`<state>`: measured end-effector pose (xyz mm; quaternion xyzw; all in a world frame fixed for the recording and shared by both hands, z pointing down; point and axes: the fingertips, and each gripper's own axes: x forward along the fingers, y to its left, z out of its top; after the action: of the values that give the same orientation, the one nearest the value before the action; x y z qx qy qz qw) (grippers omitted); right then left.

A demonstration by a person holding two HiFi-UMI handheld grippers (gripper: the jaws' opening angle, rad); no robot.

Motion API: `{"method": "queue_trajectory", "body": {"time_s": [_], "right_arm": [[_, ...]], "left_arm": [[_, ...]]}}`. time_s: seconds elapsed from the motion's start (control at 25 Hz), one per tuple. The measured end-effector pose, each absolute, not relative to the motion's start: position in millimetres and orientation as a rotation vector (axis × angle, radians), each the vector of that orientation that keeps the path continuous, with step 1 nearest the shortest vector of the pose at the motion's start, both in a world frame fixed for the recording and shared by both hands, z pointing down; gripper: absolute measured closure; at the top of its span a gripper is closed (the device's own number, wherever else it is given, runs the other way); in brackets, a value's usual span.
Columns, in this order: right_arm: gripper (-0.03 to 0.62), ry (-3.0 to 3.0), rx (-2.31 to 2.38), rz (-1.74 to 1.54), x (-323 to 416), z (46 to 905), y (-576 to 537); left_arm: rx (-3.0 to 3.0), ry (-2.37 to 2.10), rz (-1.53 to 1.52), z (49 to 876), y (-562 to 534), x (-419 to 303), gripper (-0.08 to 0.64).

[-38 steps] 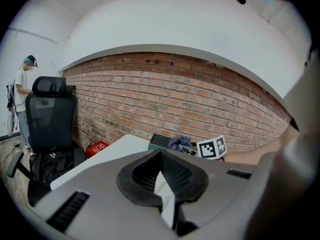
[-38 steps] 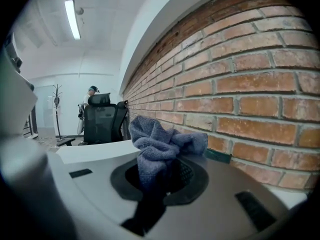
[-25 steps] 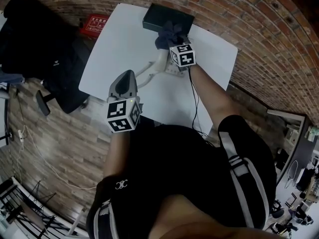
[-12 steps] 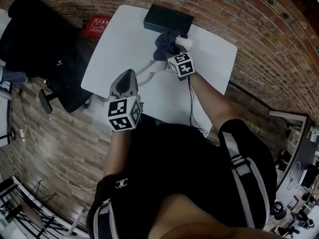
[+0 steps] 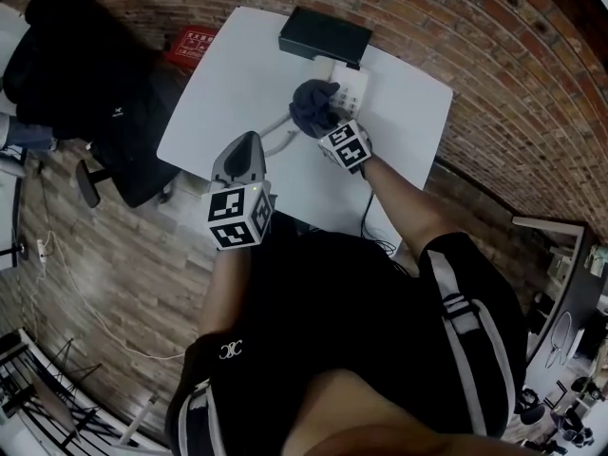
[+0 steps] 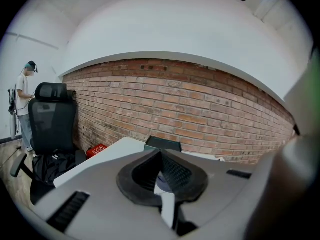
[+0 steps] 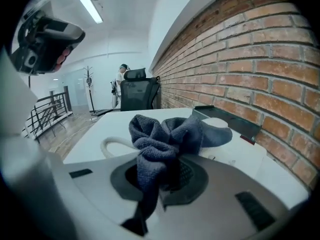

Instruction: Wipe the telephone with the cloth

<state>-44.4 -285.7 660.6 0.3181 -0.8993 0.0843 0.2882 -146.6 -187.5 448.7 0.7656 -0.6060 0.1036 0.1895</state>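
Observation:
A white telephone (image 5: 350, 85) sits at the back of the white table (image 5: 228, 74); the right gripper view shows its body (image 7: 240, 154) just right of the cloth. My right gripper (image 5: 325, 123) is shut on a bunched dark blue cloth (image 5: 312, 107), which hangs at the telephone's near left edge. In its own view the cloth (image 7: 165, 134) fills the shut jaws of the right gripper (image 7: 167, 171). My left gripper (image 5: 244, 141) hovers over the table's near edge, apart from the telephone. Its jaws (image 6: 160, 154) are shut on nothing.
A black box (image 5: 325, 34) lies against the brick wall behind the telephone. A white cord (image 5: 275, 131) loops across the table left of the cloth. A black office chair (image 5: 85, 74) and a red item (image 5: 187, 44) are on the floor to the left. A person (image 6: 22, 99) stands far off.
My right gripper has drawn the cloth back toward me, off the telephone, so the telephone's top now shows. The left gripper has stayed in place.

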Motion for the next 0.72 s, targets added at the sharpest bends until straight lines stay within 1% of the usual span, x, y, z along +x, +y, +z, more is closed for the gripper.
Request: {"method": "queue_trajectory", "body": {"time_s": [0.28, 0.56, 0.72], "right_arm": [[0.563, -2.334, 0.773, 0.226, -35.4, 680.3, -257.5], [0.563, -2.254, 0.889, 0.16, -13.7, 679.5, -283.4], [0.563, -2.193, 1.007, 0.199, 2.9, 680.0, -310.7]], "left_arm": [[2.145, -1.709, 0.299, 451.3, -178.6, -149.7, 0.563], [2.147, -1.72, 0.299, 449.7, -175.9, -151.1, 0.563], [2.13, -1.722, 0.301, 453.1, -177.0, -155.4, 0.563]]}}
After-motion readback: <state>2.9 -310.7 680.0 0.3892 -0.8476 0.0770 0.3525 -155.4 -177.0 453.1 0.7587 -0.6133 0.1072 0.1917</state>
